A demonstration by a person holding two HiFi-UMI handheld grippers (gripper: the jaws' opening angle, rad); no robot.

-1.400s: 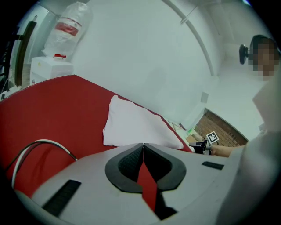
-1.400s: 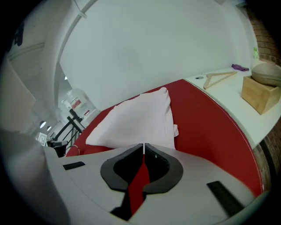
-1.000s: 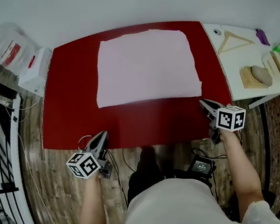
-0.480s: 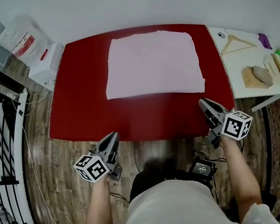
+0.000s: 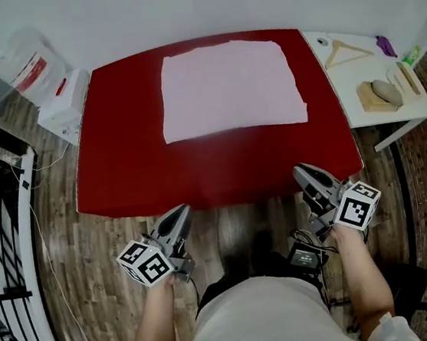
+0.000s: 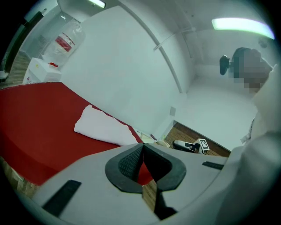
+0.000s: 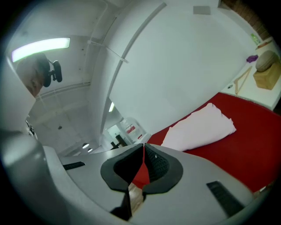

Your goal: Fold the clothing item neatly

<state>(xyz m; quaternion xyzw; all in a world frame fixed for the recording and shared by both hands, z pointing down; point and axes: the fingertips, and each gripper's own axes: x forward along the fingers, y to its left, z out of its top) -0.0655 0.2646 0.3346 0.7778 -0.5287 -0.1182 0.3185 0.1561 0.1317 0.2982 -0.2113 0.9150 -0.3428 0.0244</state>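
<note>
Red desk (image 5: 121,169) bears the folded garment (image 5: 228,87) at 12 o'clock; left gripper (image 5: 180,211) and right gripper (image 5: 302,172) have withdrawn, fingers closed and empty, so folding seems done.

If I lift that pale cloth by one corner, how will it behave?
The cloth lies flat and thin, so it would likely droop and feel light. Pushed, it would probably bunch rather than slide.

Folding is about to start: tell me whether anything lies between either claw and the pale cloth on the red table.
Nothing visible does. The left claw and right claw are shut and empty, off the near edge; only bare red table separates them from the pale cloth.
</note>
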